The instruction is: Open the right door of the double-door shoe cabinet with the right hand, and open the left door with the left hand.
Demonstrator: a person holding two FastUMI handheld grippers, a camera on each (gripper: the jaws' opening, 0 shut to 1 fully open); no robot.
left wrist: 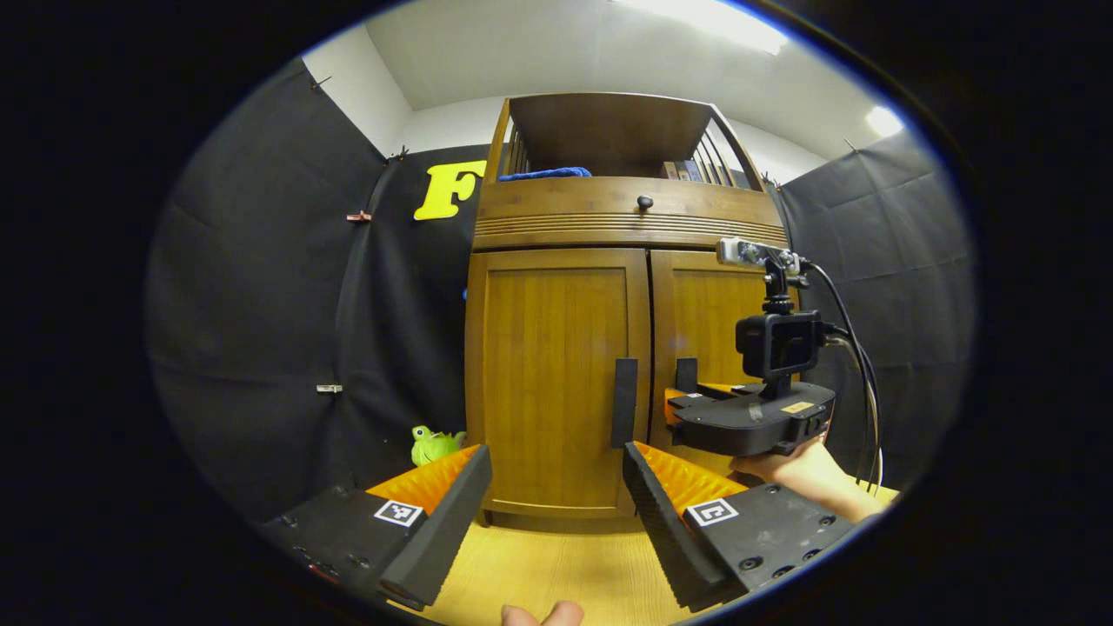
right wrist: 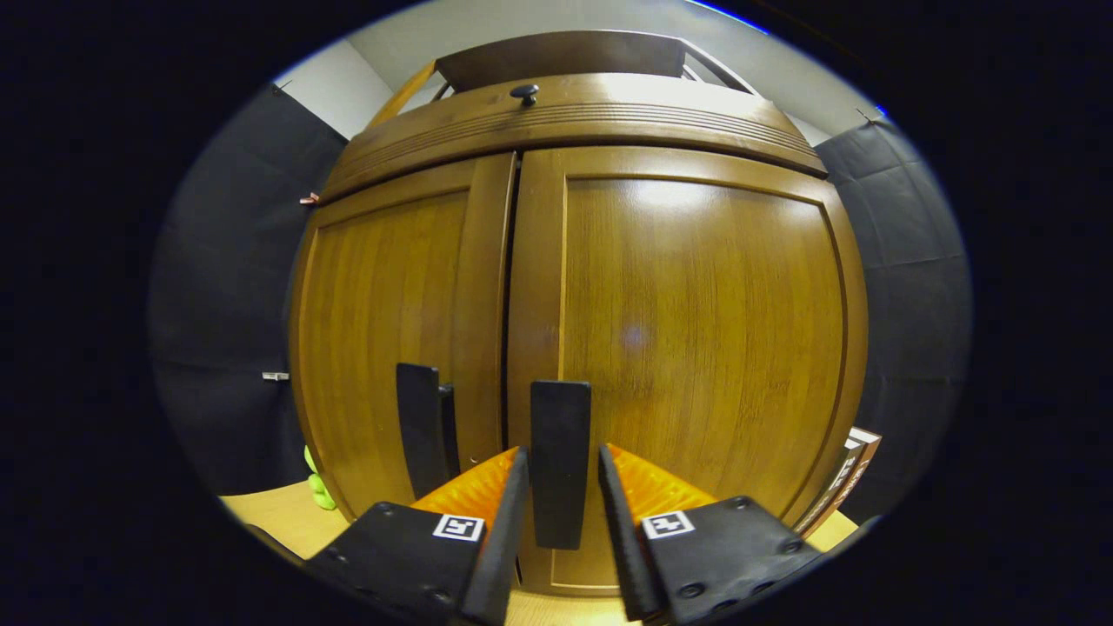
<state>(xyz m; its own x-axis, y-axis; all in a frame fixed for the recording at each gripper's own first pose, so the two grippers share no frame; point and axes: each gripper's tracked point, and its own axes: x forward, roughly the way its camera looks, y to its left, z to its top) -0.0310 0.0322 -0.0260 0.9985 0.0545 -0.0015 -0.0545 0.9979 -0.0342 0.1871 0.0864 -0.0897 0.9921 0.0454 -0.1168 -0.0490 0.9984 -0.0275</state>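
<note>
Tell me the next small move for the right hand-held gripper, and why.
Probably close the right hand-held gripper on the right door's handle, then pull. The handle sits between its fingers with small gaps either side, and both doors look closed. The left hand-held gripper hangs open, short of the left handle.

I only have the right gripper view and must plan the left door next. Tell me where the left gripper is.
Observer: The left gripper is held back from the cabinet, facing the left handle without touching it.
Operator: Report its jaws.
Observer: Wide open. The left handle shows between the fingers, farther off.
Operator: Say what lies on the top shelf.
Observer: A blue cloth lies at the shelf's left side.
</note>
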